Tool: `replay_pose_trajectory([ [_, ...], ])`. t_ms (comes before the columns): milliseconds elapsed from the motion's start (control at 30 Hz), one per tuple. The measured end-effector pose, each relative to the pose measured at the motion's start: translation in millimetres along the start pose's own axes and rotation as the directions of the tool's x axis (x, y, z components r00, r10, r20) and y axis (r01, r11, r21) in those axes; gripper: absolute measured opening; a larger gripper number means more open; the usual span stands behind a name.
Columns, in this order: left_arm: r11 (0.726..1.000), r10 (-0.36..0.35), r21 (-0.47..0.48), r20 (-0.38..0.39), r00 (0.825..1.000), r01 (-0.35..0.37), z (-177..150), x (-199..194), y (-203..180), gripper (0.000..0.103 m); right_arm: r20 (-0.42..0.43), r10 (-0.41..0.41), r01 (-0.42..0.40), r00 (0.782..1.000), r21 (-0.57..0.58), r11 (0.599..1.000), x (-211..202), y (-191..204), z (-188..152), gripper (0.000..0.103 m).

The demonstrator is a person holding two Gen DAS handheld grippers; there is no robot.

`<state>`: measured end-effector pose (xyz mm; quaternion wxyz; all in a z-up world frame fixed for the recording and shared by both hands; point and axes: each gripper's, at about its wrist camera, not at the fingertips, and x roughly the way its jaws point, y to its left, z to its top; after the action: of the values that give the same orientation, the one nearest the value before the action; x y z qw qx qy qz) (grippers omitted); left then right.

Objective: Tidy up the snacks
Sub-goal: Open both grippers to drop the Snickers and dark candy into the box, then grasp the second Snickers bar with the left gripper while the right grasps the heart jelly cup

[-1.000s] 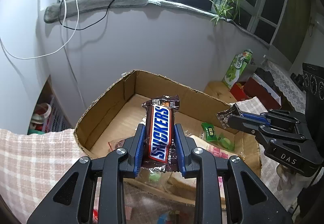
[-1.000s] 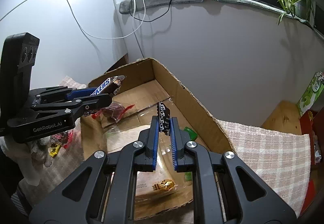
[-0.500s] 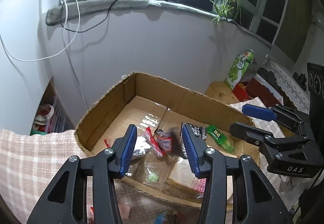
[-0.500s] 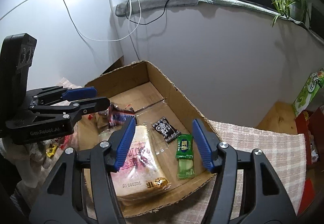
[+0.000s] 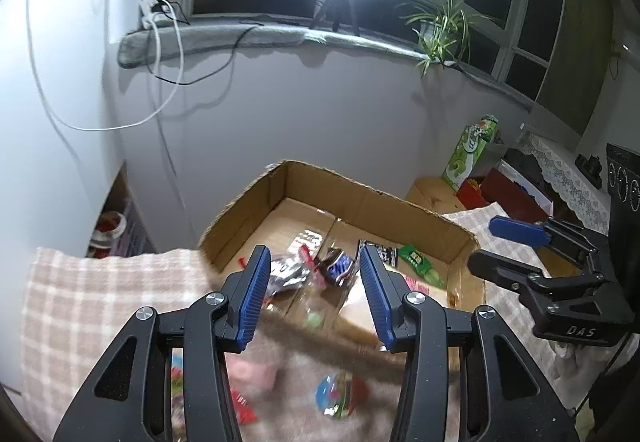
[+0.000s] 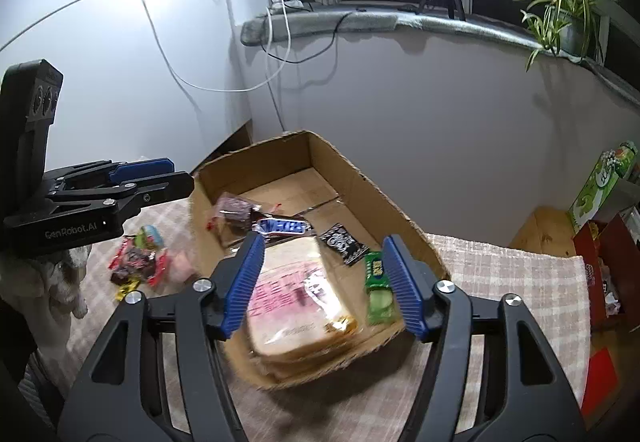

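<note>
Ahead of both hand-held grippers, a cardboard box holds the snacks: a blue-lettered Snickers bar, a black wrapper, a green packet and a clear-bagged bread loaf. Left hand-held gripper and right hand-held gripper stand spread apart, holding nothing. Loose sweets lie on the checked-cloth surface beside the box. Beyond, a windowsill carries a potted plant.
</note>
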<state>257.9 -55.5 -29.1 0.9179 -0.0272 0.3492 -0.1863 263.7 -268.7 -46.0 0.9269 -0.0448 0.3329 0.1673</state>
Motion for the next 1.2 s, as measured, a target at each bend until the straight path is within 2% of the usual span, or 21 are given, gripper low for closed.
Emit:
replay_pose_trajectory([
  [367,0.996,0.038,-0.086,0.06,0.997,-0.033,-35.4,-76.7,38.5,0.045,0.048,0.061,-0.06,0.997,-0.029,0.998,-55.1,48.4,-30.3,0.073],
  [467,0.992,0.061,-0.114,0.064,0.996,-0.053,-49.0,-94.9,53.7,0.045,0.054,0.077,-0.075,0.996,-0.042,0.996,-64.0,63.5,-44.2,0.079],
  [600,0.984,0.097,-0.152,0.055,0.994,-0.088,-70.5,-110.8,73.4,0.045,0.035,0.104,-0.102,0.994,-0.054,0.993,-64.6,81.2,-62.6,0.079],
  [900,0.967,0.12,-0.226,-0.016,0.993,-0.121,-111.1,-106.9,102.0,0.045,-0.051,0.145,-0.147,0.988,-0.038,0.988,-36.7,109.2,-97.6,0.08],
  [1200,0.971,0.092,-0.211,-0.097,0.991,-0.111,-125.1,-73.4,107.7,0.045,-0.11,0.144,-0.143,0.983,0.025,0.989,3.0,111.2,-102.8,0.079],
])
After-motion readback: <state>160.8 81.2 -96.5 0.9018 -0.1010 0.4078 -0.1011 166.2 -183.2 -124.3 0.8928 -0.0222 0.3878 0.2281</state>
